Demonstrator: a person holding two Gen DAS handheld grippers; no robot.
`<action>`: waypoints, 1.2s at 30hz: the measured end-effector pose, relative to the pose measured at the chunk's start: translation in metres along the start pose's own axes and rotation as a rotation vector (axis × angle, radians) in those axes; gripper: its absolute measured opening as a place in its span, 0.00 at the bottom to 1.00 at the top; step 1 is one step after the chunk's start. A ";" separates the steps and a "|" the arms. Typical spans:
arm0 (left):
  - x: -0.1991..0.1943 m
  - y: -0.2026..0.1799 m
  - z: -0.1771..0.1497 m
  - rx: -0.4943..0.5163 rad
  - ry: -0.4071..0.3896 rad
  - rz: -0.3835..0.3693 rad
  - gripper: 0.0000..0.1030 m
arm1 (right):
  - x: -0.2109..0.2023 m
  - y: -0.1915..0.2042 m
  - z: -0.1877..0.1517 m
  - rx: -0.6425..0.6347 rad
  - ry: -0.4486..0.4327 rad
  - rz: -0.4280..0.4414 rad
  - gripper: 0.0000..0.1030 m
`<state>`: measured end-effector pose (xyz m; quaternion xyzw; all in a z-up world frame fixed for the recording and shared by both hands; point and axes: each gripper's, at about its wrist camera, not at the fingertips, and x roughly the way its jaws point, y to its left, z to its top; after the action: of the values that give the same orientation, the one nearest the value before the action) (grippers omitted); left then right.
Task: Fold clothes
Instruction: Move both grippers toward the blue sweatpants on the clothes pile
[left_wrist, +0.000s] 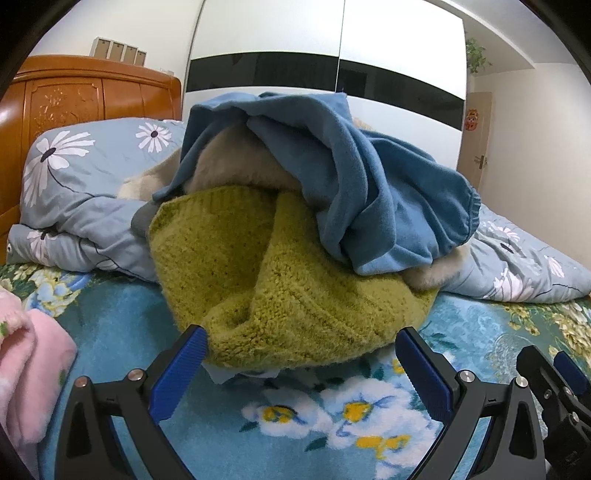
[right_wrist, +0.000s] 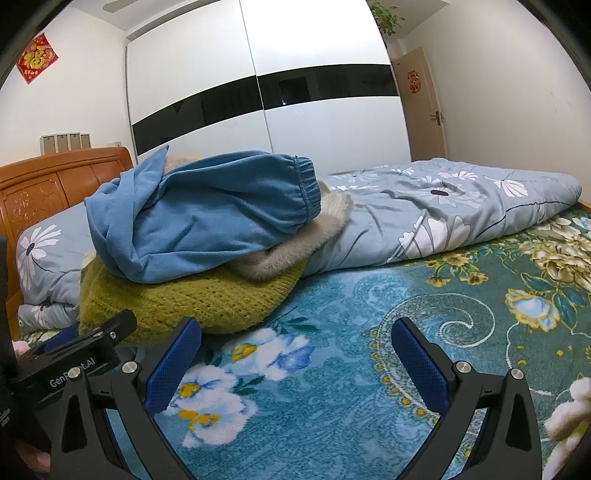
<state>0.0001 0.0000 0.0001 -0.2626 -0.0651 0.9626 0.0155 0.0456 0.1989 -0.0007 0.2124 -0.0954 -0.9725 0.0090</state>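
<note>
A pile of clothes lies on the bed. An olive-green knit sweater (left_wrist: 280, 291) is at the bottom, a cream fluffy garment (left_wrist: 229, 166) lies over it, and a blue fleece garment (left_wrist: 373, 192) is on top. My left gripper (left_wrist: 301, 350) is open, its fingers on either side of the sweater's near edge. My right gripper (right_wrist: 295, 343) is open and empty over the floral blanket, to the right of the sweater (right_wrist: 192, 299). The blue garment (right_wrist: 207, 218) shows an elastic cuff.
A teal floral blanket (right_wrist: 369, 332) covers the bed. A folded blue-grey daisy-print quilt (right_wrist: 443, 210) lies behind the pile. A pink fluffy cloth (left_wrist: 26, 365) is at the left. A wooden headboard (left_wrist: 85, 92), a wardrobe (right_wrist: 258, 92) and a door (right_wrist: 424, 107) stand beyond.
</note>
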 end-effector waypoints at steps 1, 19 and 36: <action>0.000 0.000 0.000 0.003 0.000 0.000 1.00 | 0.000 0.000 0.000 -0.001 0.000 0.000 1.00; -0.004 0.006 0.004 0.010 -0.001 0.032 1.00 | 0.000 0.003 -0.002 -0.010 0.007 0.003 1.00; -0.063 0.059 0.036 0.057 -0.225 0.336 1.00 | 0.047 0.093 0.089 -0.149 0.045 0.264 0.98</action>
<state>0.0364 -0.0672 0.0550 -0.1600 0.0057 0.9764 -0.1453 -0.0359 0.1209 0.0770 0.2187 -0.0498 -0.9621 0.1548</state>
